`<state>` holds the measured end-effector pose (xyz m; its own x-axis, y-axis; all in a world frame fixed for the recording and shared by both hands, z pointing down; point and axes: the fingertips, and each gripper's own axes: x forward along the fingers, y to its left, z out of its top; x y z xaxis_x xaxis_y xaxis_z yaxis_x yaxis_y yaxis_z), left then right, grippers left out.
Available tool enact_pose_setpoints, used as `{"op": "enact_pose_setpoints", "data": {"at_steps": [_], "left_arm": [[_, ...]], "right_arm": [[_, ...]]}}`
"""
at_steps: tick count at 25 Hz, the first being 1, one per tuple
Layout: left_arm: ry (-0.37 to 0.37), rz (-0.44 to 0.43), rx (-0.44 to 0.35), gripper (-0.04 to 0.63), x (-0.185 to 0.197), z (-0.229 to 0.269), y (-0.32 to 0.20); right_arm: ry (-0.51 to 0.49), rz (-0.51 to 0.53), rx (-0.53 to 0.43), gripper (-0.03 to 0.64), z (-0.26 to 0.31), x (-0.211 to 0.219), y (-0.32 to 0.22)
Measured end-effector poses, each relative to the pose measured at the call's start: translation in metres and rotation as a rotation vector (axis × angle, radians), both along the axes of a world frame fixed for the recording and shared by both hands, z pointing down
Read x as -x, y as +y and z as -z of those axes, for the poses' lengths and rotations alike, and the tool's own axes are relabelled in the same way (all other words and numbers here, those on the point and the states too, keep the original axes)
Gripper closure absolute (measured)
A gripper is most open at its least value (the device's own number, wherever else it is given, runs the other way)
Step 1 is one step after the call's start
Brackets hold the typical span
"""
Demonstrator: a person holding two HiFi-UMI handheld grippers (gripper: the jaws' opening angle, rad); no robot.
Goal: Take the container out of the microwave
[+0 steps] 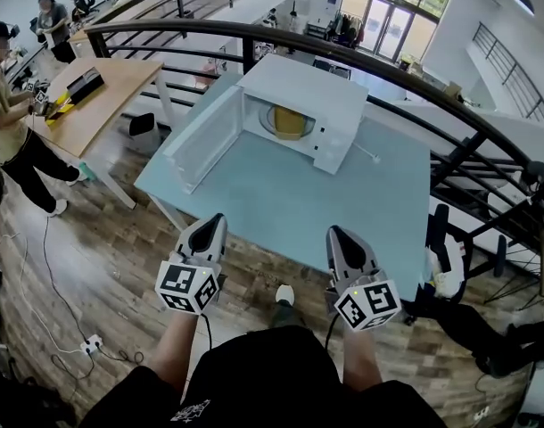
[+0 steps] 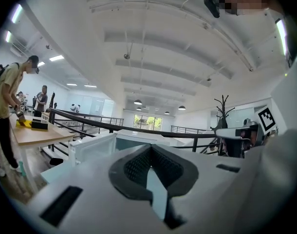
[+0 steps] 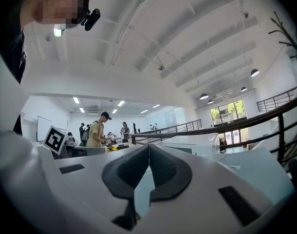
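A white microwave (image 1: 309, 92) stands on the far half of a light-blue table (image 1: 281, 208), its door (image 1: 203, 138) swung wide open to the left. Inside, on the turntable, sits a yellow container (image 1: 290, 121). My left gripper (image 1: 216, 220) and right gripper (image 1: 334, 234) hover side by side at the table's near edge, well short of the microwave, both shut with nothing between the jaws. In the left gripper view the jaw tips (image 2: 150, 147) meet, with the microwave (image 2: 92, 150) ahead to the left. In the right gripper view the gripper (image 3: 148, 146) is closed the same way, the microwave (image 3: 199, 143) ahead to the right.
A black curved railing (image 1: 406, 78) runs behind and right of the table. A wooden desk (image 1: 98, 101) with people beside it stands at the left. A thin cable (image 1: 370, 155) lies right of the microwave. A power strip (image 1: 91, 343) and cords lie on the wooden floor.
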<state>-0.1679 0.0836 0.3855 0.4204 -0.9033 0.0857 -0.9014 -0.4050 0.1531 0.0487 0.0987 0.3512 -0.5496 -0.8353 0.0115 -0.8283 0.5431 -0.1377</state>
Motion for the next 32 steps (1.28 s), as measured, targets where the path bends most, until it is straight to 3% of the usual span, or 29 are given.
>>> {"op": "enact_pose_setpoints", "data": {"at_steps": [18,32], "left_arm": [[-0.025,0.053,0.058,0.588,-0.07,-0.017,-0.166],[-0.022,0.068,0.162,0.588,-0.106,-0.053,-0.25]], "right_arm": [[0.013,0.133,0.053,0.61,-0.018,-0.042,-0.17],[-0.01,0.188,0.083,0.611,-0.035,-0.052,-0.234]]}}
